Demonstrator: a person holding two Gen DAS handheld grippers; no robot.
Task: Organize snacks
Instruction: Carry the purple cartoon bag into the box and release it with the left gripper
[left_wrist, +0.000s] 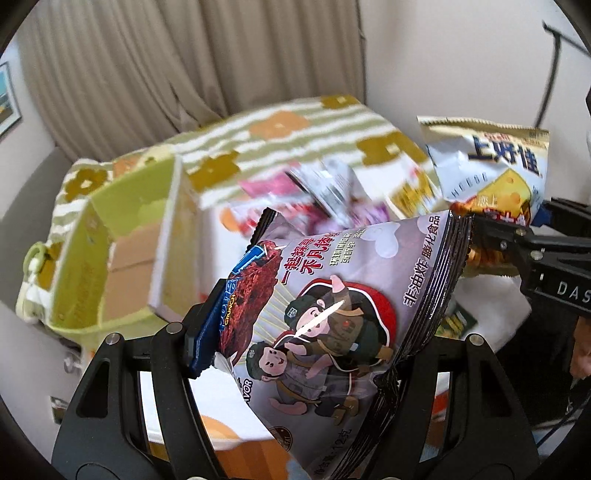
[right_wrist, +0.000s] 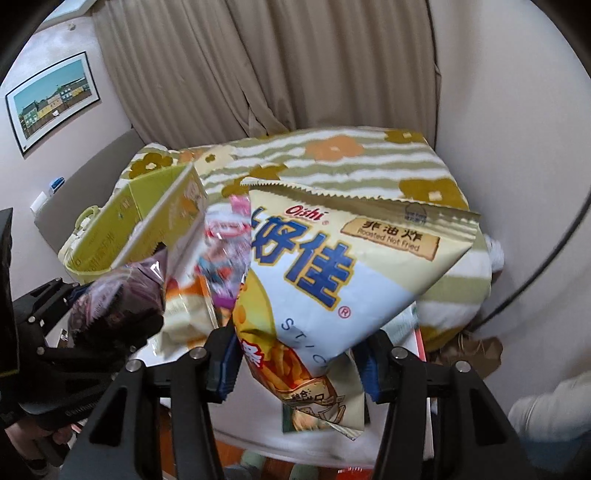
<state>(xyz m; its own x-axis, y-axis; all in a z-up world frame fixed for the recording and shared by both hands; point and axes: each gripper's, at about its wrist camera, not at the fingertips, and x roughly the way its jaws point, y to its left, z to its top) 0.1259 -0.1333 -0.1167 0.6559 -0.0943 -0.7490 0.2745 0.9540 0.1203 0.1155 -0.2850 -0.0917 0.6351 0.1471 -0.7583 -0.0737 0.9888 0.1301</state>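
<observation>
My left gripper (left_wrist: 295, 354) is shut on a purple-grey snack bag with cartoon monkeys (left_wrist: 332, 314) and holds it above the table. My right gripper (right_wrist: 299, 365) is shut on a white and blue Oishi cheese-stick bag (right_wrist: 332, 266), also lifted. The Oishi bag (left_wrist: 491, 162) and the right gripper (left_wrist: 517, 240) show at the right of the left wrist view. The purple bag (right_wrist: 122, 295) and the left gripper (right_wrist: 55, 350) show at the left of the right wrist view. A green open cardboard box (left_wrist: 110, 258) stands at the left, also seen in the right wrist view (right_wrist: 122, 229).
Several loose snack packets (left_wrist: 314, 192) lie blurred on the table, which has a floral striped cloth (left_wrist: 295, 133). They also show in the right wrist view (right_wrist: 225, 258). Beige curtains (right_wrist: 277, 66) hang behind. A framed picture (right_wrist: 51, 99) hangs on the left wall.
</observation>
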